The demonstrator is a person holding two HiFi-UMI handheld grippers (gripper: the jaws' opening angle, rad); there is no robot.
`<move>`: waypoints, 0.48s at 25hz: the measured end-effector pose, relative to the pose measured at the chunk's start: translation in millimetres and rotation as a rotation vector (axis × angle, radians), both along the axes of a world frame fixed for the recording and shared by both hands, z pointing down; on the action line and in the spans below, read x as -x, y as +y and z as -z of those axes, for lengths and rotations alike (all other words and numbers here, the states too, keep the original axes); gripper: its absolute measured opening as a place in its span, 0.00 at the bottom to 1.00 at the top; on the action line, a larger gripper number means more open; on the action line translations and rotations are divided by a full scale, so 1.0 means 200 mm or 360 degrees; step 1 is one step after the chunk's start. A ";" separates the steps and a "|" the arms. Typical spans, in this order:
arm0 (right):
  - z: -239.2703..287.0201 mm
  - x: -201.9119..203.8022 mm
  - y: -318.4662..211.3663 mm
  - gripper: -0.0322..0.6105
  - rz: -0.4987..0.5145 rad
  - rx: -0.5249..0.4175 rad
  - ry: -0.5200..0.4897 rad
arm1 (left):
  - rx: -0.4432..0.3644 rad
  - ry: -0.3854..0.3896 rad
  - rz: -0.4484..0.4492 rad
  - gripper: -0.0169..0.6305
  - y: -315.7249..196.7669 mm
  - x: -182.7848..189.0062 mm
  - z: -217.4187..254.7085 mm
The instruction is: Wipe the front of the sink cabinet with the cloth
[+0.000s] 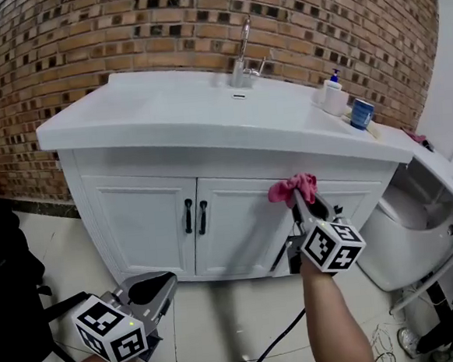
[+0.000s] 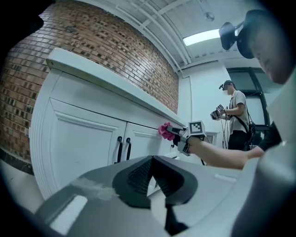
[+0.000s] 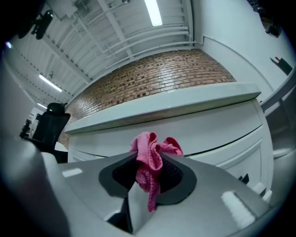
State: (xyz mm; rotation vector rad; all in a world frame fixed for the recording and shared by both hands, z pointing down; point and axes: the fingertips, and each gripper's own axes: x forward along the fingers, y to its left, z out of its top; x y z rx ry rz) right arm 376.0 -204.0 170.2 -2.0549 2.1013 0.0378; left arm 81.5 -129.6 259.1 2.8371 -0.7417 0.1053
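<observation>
The white sink cabinet (image 1: 237, 222) has panelled doors under a white counter. A pink cloth (image 1: 293, 188) is bunched against the cabinet front, just below the counter and right of the two black door handles (image 1: 196, 216). My right gripper (image 1: 298, 199) is shut on the cloth (image 3: 150, 155), which sticks out past the jaws towards the cabinet front (image 3: 208, 129). The left gripper (image 1: 166, 282) hangs low at the bottom left, above the floor tiles, jaws shut with nothing in them. From the left gripper (image 2: 152, 176) I see the cloth (image 2: 164, 130) and right gripper (image 2: 178, 133) against the cabinet (image 2: 83, 139).
On the counter stand a faucet (image 1: 242, 58), a soap bottle (image 1: 333, 94) and a blue cup (image 1: 361, 113). A white toilet (image 1: 418, 231) sits close on the right, a black chair (image 1: 6, 256) on the left. A black cable (image 1: 278, 340) crosses the floor. Another person (image 2: 236, 115) stands beyond.
</observation>
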 end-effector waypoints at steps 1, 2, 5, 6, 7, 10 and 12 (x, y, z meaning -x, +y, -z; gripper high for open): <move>-0.01 0.00 -0.01 0.21 0.0011 -0.0009 0.0041 | 0.0000 -0.0004 -0.0007 0.04 -0.01 -0.01 -0.01; -0.03 -0.01 -0.02 0.21 -0.0003 -0.0017 0.0080 | -0.0001 -0.0014 -0.0013 0.04 -0.01 -0.01 -0.02; -0.07 -0.04 -0.08 0.21 -0.0068 -0.0028 0.0100 | 0.0014 -0.0056 -0.0021 0.04 -0.03 -0.01 -0.07; -0.08 -0.04 -0.09 0.21 -0.0070 -0.0037 0.0097 | 0.0022 -0.0067 -0.0021 0.04 -0.04 -0.02 -0.08; -0.07 -0.04 -0.11 0.21 -0.0068 -0.0052 0.0106 | 0.0028 -0.0076 -0.0023 0.04 -0.05 -0.02 -0.10; -0.05 -0.04 -0.13 0.21 -0.0087 -0.0093 0.0160 | 0.0031 -0.0114 -0.0041 0.04 -0.06 -0.05 -0.14; -0.05 -0.04 -0.14 0.21 -0.0098 -0.0122 0.0138 | 0.0036 -0.0135 -0.0049 0.04 -0.06 -0.05 -0.16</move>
